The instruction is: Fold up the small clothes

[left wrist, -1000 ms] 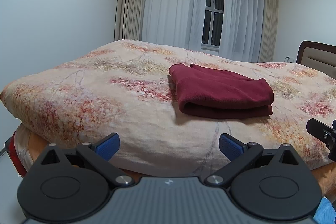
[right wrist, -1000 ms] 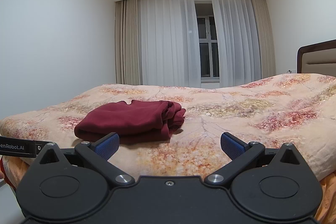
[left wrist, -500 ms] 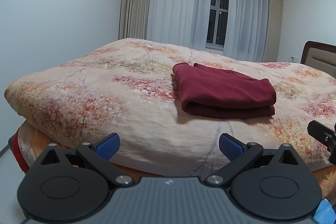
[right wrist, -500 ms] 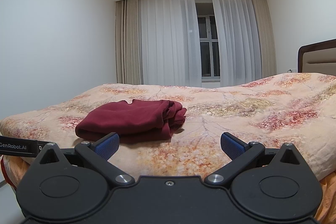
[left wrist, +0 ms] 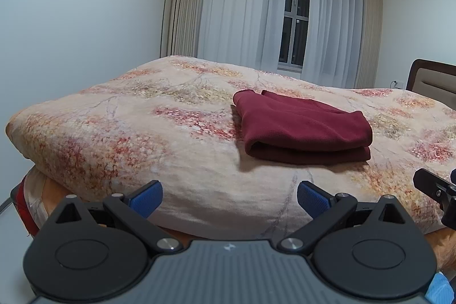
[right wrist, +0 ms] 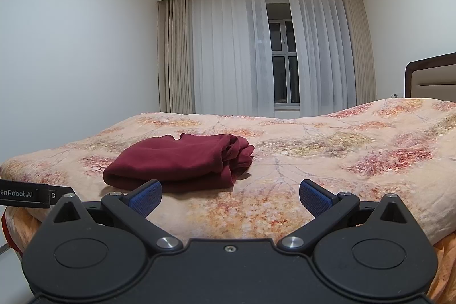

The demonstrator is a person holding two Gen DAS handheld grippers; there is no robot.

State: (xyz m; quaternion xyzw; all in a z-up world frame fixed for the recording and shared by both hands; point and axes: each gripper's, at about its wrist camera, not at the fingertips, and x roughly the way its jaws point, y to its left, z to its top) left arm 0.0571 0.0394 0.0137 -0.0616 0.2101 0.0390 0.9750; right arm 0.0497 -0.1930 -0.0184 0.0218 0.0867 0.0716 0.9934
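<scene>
A dark red garment (left wrist: pixel 305 127) lies folded in a neat stack on the floral bedspread (left wrist: pixel 142 133). It also shows in the right wrist view (right wrist: pixel 182 161), left of centre. My left gripper (left wrist: pixel 229 197) is open and empty, held back from the bed's near edge, apart from the garment. My right gripper (right wrist: pixel 230 198) is open and empty too, in front of the bed with the garment ahead to its left. Part of the right gripper (left wrist: pixel 436 190) shows at the right edge of the left wrist view.
The bed fills the room's middle, with a brown headboard (right wrist: pixel 430 76) at the right. White walls stand to the left, and curtains (right wrist: pixel 233 53) with a window are behind the bed. Red cloth (left wrist: pixel 24 201) shows under the bedspread at the lower left.
The left gripper has tilted and drawn slightly, so the bed and garment sit a little lower and nearer in its view. The right gripper has barely moved. Both stay open.
</scene>
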